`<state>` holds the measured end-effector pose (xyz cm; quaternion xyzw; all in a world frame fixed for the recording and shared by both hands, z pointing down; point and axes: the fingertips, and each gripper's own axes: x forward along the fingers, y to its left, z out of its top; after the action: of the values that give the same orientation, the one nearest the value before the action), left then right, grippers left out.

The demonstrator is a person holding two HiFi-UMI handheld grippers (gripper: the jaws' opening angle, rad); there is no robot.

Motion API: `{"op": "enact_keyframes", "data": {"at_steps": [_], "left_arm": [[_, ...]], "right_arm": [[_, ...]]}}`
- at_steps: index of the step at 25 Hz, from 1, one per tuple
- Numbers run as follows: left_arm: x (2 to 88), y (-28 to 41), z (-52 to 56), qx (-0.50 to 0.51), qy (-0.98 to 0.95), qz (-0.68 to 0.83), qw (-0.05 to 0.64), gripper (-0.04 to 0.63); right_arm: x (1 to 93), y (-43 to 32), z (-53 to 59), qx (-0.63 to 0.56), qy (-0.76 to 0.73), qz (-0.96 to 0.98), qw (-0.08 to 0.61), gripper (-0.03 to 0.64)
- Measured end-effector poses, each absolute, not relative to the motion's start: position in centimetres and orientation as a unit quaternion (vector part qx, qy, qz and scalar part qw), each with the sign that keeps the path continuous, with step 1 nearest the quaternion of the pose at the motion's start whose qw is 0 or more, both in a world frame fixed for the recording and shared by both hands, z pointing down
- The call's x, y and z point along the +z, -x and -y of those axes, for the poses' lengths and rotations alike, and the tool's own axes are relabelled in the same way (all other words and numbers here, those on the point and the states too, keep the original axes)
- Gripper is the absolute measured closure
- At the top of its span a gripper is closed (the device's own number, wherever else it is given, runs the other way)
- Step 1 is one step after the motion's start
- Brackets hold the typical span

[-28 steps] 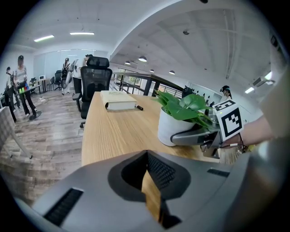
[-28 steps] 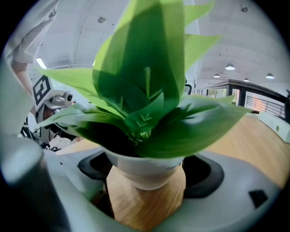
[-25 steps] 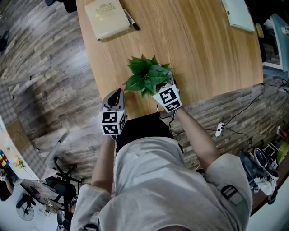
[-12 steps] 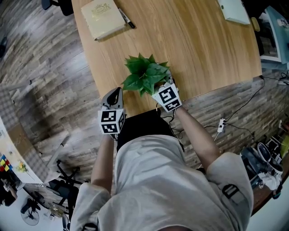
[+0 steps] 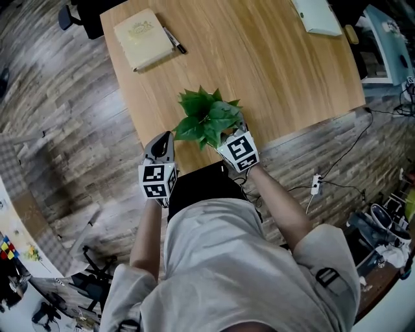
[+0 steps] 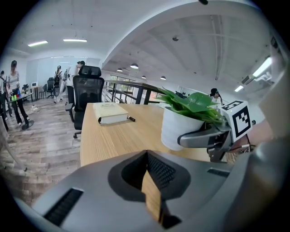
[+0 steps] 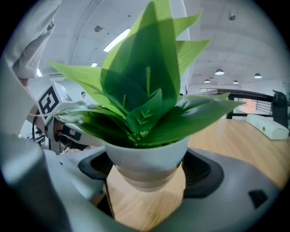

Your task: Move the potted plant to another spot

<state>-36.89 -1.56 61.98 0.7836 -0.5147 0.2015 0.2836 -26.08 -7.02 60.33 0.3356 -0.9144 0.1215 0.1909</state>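
You have two tools and one plant (image 5: 207,120) to deal with. The right tool (image 7: 147,170) is clamped on the white pot (image 7: 144,161), one jaw against each side just under the rim, with the leaves spreading over it. The plant sits near the desk's (image 5: 272,71) near edge, close in front of you. From the pictures you cannot tell whether the pot's base rests on the wood or hangs just above it.

The left tool (image 6: 148,158) holds nothing. Its jaws meet at the tips, and only a thin sliver of desk shows behind them. It hovers at the near edge, just beside the plant and apart from it.

Elsewhere on the desk there is one book (image 5: 138,38) at the far left corner. One pen (image 5: 173,40) lies just beside its right edge. One flat white item (image 5: 316,15) lies at the far right, well apart from the plant. One black chair (image 6: 86,93) stands beyond the book's end of the desk.

Against the earlier frames, little differs. The right tool stays on the pot and the left tool stays closed beside it. The whole desk has slid a little across the head view, so any small shift of the plant cannot be told.
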Motion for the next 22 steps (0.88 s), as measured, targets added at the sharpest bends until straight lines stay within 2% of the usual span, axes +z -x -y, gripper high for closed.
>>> {"op": "enact_keyframes", "data": {"at_steps": [11, 22], "left_arm": [[57.0, 38.0, 3.4, 0.150, -0.810, 0.508, 0.253, 0.583], [54.1, 36.3, 4.5, 0.147, -0.836, 0.482, 0.218, 0.583]], "right_arm": [[54.4, 26.7, 6.8, 0.096, -0.362, 0.913, 0.163, 0.143], [49.8, 24.8, 7.7, 0.082, -0.398, 0.905, 0.126, 0.143]]}}
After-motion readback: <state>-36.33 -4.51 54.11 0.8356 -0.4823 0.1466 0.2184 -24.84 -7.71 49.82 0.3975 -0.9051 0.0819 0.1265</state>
